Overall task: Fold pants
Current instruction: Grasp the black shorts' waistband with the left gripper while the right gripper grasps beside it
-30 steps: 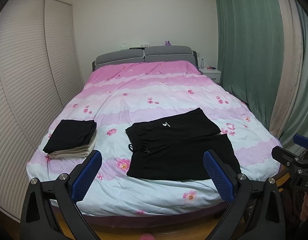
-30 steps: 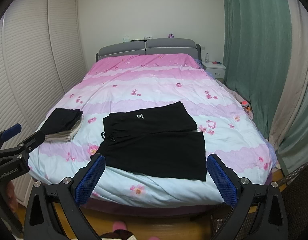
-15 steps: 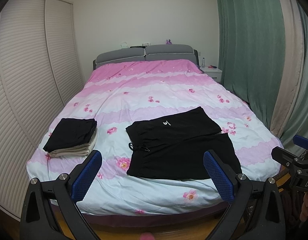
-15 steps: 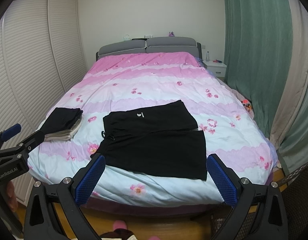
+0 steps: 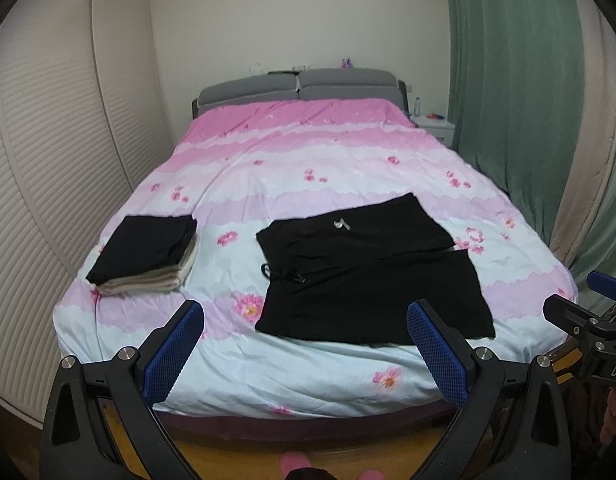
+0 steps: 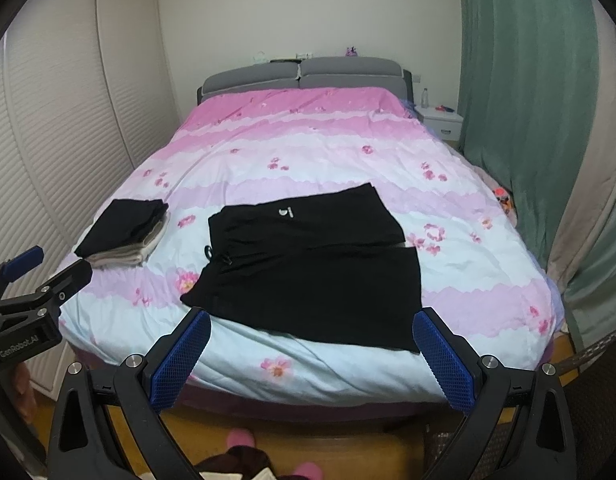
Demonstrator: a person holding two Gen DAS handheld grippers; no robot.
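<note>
Black shorts lie spread flat near the foot of the bed, waistband and drawstring to the left, legs to the right, a small white logo on the far leg. My left gripper is open, held off the bed's foot edge in front of the shorts with nothing between its blue pads. My right gripper is open too, held the same way a little further right. Each gripper shows at the edge of the other's view.
A stack of folded clothes, black on top of beige, sits at the bed's near left. The pink flowered duvet covers the bed. Slatted wardrobe doors stand left, green curtains right, a nightstand at back right. Pink slippers on the wood floor below.
Both grippers have drifted slightly, tilting the view a little lower toward the foot of the bed. The shorts and the folded stack have not moved.
</note>
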